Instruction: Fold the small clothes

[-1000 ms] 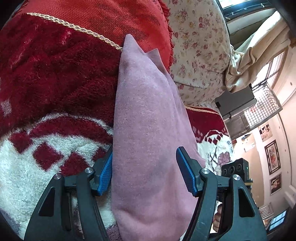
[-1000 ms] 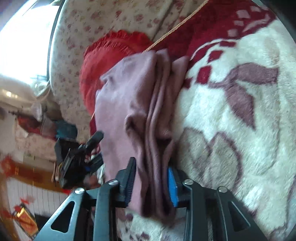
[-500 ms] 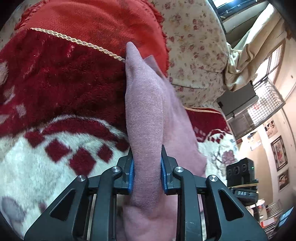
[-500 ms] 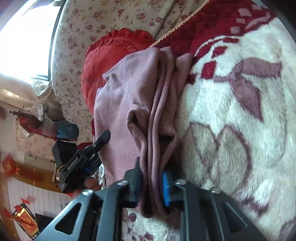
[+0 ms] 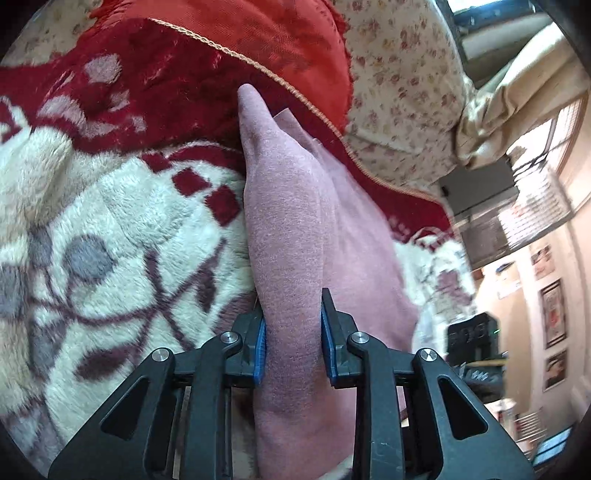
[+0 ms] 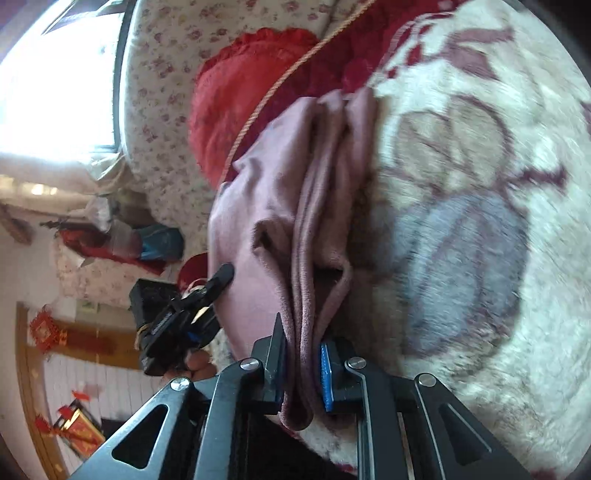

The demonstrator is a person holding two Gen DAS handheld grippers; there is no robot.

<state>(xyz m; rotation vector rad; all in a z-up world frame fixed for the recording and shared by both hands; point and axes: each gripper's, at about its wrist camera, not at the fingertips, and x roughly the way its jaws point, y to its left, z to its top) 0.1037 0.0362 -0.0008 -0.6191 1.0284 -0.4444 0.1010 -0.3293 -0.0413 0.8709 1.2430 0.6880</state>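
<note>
A small dusty-pink garment point(image 5: 295, 236) lies folded over a fluffy red and cream blanket point(image 5: 110, 236). My left gripper point(image 5: 292, 343) is shut on a thick fold of the garment at its near end. In the right wrist view my right gripper point(image 6: 303, 363) is shut on bunched hem edges of the same pink garment point(image 6: 280, 192). The left gripper point(image 6: 184, 314) also shows there at the left, with a hand behind it, touching the garment's other side. The garment hangs stretched between the two grippers, just above the blanket.
A red cushion point(image 5: 280, 33) and a floral cushion point(image 5: 399, 81) lie beyond the garment. The blanket point(image 6: 461, 221) spreads to the right of the garment in the right wrist view. A window point(image 5: 535, 206), curtain and room clutter lie past the bed's edge.
My left gripper closed on the pink garment after standing open around it. Both grippers then drew the garment back across the blanket, towards its cream part.
</note>
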